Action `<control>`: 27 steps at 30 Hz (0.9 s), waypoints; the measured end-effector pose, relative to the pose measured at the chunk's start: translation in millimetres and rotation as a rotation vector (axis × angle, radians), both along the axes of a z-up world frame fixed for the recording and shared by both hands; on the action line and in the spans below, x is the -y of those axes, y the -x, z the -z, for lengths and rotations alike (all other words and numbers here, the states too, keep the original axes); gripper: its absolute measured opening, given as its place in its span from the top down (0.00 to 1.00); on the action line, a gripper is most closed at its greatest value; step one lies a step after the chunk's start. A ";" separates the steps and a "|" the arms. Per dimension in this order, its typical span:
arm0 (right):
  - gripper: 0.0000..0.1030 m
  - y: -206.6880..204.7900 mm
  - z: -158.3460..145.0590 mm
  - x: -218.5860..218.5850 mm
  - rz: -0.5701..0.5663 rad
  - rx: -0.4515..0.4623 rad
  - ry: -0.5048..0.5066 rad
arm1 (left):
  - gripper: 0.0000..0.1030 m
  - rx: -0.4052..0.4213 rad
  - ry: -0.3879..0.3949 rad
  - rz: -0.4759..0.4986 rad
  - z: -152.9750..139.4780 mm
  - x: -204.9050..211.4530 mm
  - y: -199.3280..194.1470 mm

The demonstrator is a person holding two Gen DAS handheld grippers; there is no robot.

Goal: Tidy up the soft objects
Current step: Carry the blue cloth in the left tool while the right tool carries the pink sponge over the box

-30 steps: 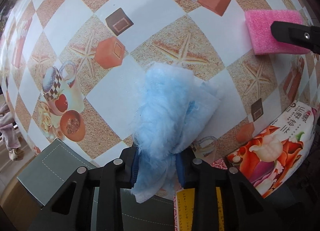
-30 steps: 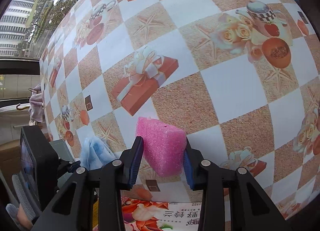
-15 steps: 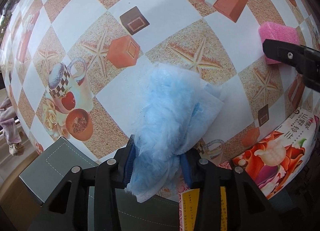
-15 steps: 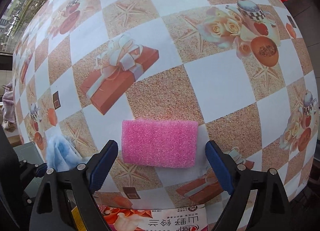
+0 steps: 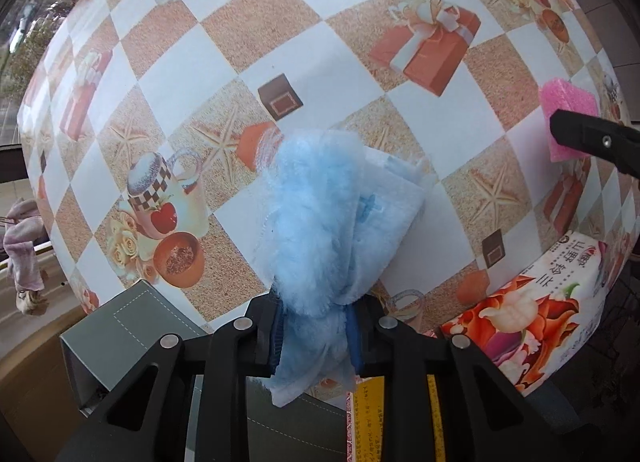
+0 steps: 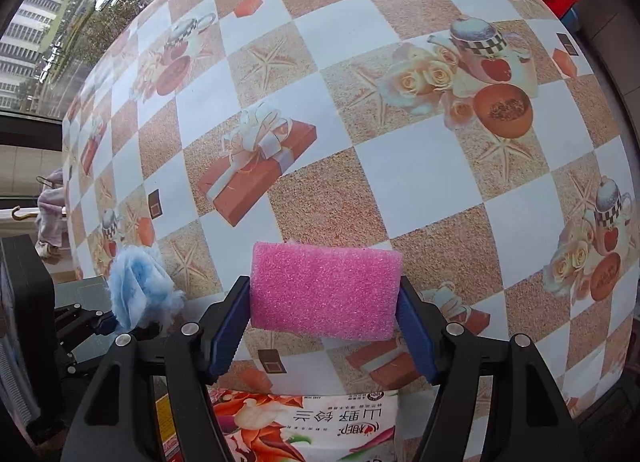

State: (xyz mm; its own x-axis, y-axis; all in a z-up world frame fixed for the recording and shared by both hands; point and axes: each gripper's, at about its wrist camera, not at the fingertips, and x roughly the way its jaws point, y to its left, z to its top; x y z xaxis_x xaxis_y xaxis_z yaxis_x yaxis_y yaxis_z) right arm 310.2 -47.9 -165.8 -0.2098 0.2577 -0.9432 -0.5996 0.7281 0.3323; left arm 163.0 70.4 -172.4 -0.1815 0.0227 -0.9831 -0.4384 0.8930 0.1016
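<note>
Both tongs closing: left tongs [image 5: 316, 336] half hide blue duster [image 5: 320, 222], right tongs [image 6: 324, 326] flank pink sponge [image 6: 326, 292].

the left hand-held gripper [image 5: 316, 336] is built of matte black plastic: two broad fingers, each cut through with a long triangular opening, spreading out of a dark body at the bottom edge. round silver rivets sit at the link joints, two on each side. the inner faces carry blue ribbed pads [image 5: 277, 338]. the right hand-held gripper [image 6: 324, 336] has the same black frame, the same silver rivets and blue ridged pads [image 6: 226, 336] on its inner faces. seen from the side in the left wrist view, its finger is a flat black bar with one small screw.
</note>
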 end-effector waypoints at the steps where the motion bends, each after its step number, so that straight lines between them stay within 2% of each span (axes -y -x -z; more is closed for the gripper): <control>1: 0.31 -1.3 -3.7 3.9 0.006 0.001 -0.009 | 0.73 0.021 -0.010 -0.004 -8.1 2.1 -1.4; 14: 0.31 9.6 -62.3 42.2 0.038 0.013 -0.102 | 0.73 0.264 -0.094 -0.008 -105.2 51.1 -13.0; 27: 0.31 49.3 -101.3 83.7 0.027 0.030 -0.129 | 0.73 0.406 -0.141 -0.097 -164.0 73.6 32.7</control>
